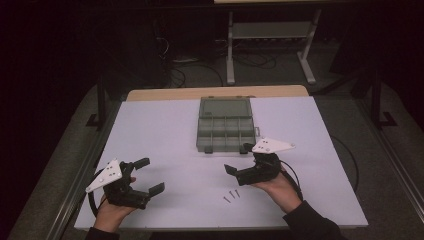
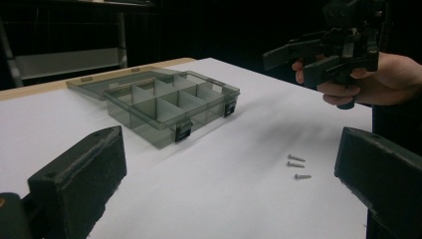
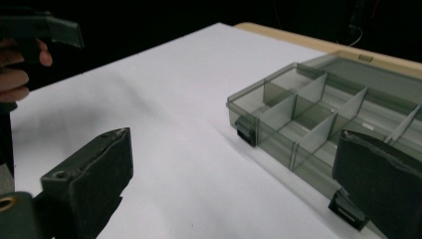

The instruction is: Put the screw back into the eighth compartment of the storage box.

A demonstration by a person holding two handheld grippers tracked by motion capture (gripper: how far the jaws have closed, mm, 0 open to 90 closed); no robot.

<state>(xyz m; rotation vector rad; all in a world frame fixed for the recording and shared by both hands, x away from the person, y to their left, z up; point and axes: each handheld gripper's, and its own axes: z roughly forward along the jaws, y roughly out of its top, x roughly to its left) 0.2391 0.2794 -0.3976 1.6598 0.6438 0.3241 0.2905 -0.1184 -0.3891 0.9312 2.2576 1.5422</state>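
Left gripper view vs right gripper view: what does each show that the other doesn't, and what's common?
Left gripper view alone: three screws lying loose on the white table, and the right claw held in a hand above them, jaws apart. Right gripper view alone: part of the left claw at the upper left, with fingers beside it. Shared: the open grey compartment box with its lid laid flat behind it, black latches on its near wall, compartments apparently bare, on the white tabletop.
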